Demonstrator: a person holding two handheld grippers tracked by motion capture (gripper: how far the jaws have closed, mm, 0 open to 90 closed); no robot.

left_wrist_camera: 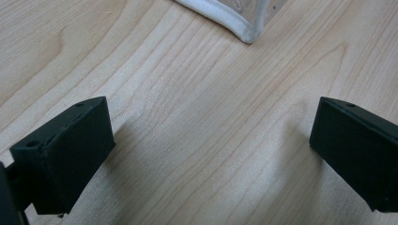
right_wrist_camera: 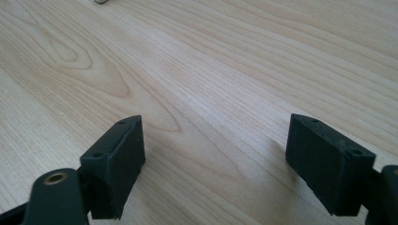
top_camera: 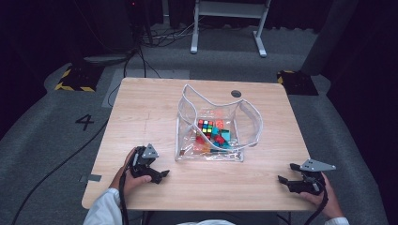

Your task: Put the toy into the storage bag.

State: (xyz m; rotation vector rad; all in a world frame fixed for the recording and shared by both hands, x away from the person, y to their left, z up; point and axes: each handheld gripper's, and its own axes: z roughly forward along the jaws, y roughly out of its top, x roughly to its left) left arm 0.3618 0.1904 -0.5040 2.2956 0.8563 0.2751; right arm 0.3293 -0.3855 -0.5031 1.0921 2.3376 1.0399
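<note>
So there's a clear plastic pouch (top_camera: 218,126) with white piping sitting near the middle of the wooden table (top_camera: 141,112), its top gaping open. Inside you can see a Rubik's cube (top_camera: 205,126) plus a jumble of red and teal blocks (top_camera: 220,138). The left gripper (top_camera: 162,176) rests at about 8 o'clock from the pouch, near it but not touching, jaws spread wide with nothing between them. In the left gripper view, one white-piped pouch corner (left_wrist_camera: 246,33) pokes in at roughly 12 o'clock, past the jaws. The right gripper (top_camera: 284,174) sits out at 4 o'clock from the pouch, well apart, jaws also spread and empty over bare wood.
</note>
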